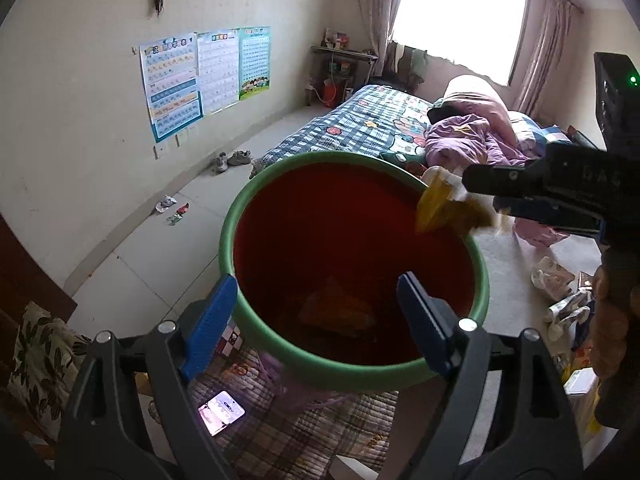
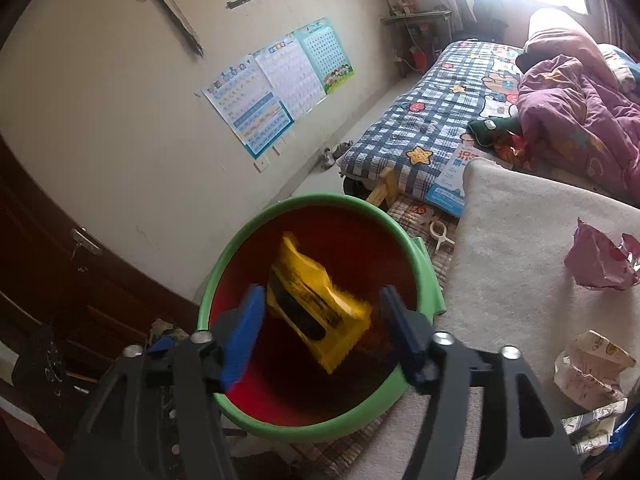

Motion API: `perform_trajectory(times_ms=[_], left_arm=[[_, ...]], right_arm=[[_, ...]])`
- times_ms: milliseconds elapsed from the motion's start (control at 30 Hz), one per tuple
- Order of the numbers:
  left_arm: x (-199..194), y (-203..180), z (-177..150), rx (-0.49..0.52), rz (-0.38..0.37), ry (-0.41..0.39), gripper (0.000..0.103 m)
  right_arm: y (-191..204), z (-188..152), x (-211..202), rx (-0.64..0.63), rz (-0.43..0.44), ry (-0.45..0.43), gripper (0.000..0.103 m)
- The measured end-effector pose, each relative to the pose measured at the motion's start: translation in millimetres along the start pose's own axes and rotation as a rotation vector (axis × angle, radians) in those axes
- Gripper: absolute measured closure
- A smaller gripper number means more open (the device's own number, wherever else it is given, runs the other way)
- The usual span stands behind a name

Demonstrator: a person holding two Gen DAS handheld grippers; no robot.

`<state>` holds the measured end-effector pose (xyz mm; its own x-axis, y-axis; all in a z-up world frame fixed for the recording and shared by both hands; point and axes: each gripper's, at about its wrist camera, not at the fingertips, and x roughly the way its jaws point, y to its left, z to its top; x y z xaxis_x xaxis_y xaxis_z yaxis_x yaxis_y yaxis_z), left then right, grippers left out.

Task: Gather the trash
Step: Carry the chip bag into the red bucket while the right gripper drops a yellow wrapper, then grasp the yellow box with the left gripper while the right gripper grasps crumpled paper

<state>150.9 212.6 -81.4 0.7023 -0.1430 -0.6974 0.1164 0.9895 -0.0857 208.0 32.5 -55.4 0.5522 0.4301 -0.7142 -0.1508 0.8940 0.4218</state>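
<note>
A: Yellow crinkly wrapper [image 2: 316, 300] is right over the mouth of the bin [image 2: 428, 280], blurred, sitting between the right gripper [image 2: 320, 328] fingers but neither pad looks pressed on it. Jaws spread, so I'd call it let go, prob dropping in

B: Makes sense, it's held over the opening so the thing lands inside w/o aiming. Left side?

A: Left gripper [image 1: 316, 308] is open too, nothing clamped. One blue ribbed pad sits outside the green rim, the other just inside, straddling the wall but not pinching it. My guess: it's there to steady or tilt the bin toward the drop

B: Bin itself?

A: Round plastic, smooth green rim, red inside, one flat brownish packet [image 1: 340, 312] already at the bottom. It stands on a checked mat [image 1: 280, 420] next to a pale fuzzy blanket [image 2: 520, 280]

B: More to pick up?

A: Plenty. Crumpled pink foil [image 2: 600, 260] on the blanket, a torn white printed bag [image 2: 592, 368] nearer the edge, small scraps [image 1: 172, 208] on the floor by the wall. Light, thin stuff, shd crush easily in the pads

B: So early-to-mid job

A: I'd say so, pink foil looks the closest next grab
</note>
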Motion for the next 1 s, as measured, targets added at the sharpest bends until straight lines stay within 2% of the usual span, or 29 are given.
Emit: perform_trajectory(times_ms=[200, 433, 567, 733, 833, 1000], left_arm=[[-5.7, -10.4, -6.2, 0.015, 0.001, 0.005, 0.023], [-13.6, -48.4, -15.5, 0.054, -0.037, 0.017, 0.023], [-17.0, -91.0, -22.5, 0.088, -0.079, 0.022, 0.023], [-25.1, -145.5, -33.6, 0.148, -0.110, 0.027, 0.022], [-34.9, -179.0, -45.0, 0.166, -0.132, 0.027, 0.020], [-51.7, -223.4, -68.3, 0.176, -0.202, 0.040, 0.017]], right_arm=[[-0.4, -8.9, -26.1, -0.011, 0.010, -0.016, 0.039], [-18.2, -31.9, -95.4, -0.075, -0.027, -0.094, 0.039], [-47.2, -45.0, -139.8, -0.085, -0.078, -0.143, 0.039], [-101.0, -64.3, -192.8, -0.086, -0.198, -0.200, 0.039], [-139.9, -81.9, -214.5, -0.067, -0.256, -0.200, 0.039], [-194.7, -108.5, -234.9, 0.003, -0.290, -0.163, 0.039]])
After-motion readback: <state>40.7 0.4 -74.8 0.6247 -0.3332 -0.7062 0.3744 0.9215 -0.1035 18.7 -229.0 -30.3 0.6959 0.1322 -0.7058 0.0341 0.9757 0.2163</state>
